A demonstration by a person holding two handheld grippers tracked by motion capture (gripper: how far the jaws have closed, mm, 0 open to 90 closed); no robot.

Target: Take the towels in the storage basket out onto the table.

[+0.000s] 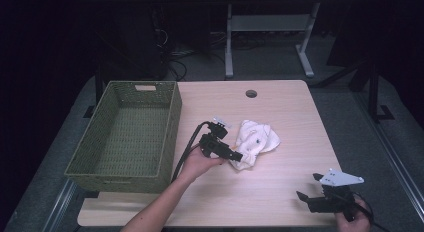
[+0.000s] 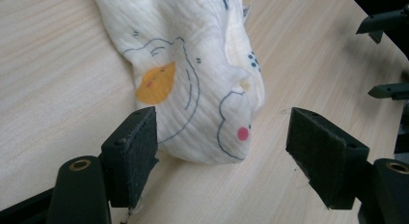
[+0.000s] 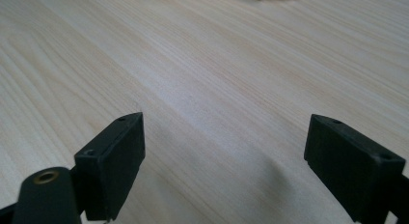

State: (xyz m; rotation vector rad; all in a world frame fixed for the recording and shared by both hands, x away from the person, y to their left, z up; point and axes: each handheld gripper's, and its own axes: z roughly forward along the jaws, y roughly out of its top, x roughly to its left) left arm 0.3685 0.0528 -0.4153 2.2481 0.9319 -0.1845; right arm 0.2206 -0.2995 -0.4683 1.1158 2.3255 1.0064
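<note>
A light wooden table point(image 1: 280, 192) seen from above, in a dark room. A person's left hand point(image 1: 197, 163) holds the left gripper point(image 1: 235, 157) near the middle of the table, its tip at the near end of a crumpled white cloth point(image 1: 255, 139). The cloth lies on the tabletop just right of centre, printed with thin blue outline drawings, an orange patch and a small pink dot.

In the left gripper view, the two black jaws stand wide apart with the near end of the cloth point(image 2: 193, 89) between them. The left pad point(image 2: 137, 151) sits right against the fabric's edge, possibly just touching it, though the angle makes that hard to judge; the right pad is clearly apart from it. Nothing is gripped.

At the near right corner of the table, the person's right hand point(image 1: 356, 219) holds the right gripper point(image 1: 309, 187), well apart from the cloth. In the right gripper view its jaws are spread wide over bare wood, holding nothing.

An olive-green woven basket point(image 1: 172, 127) stands on the left side of the table, near the left gripper
</note>
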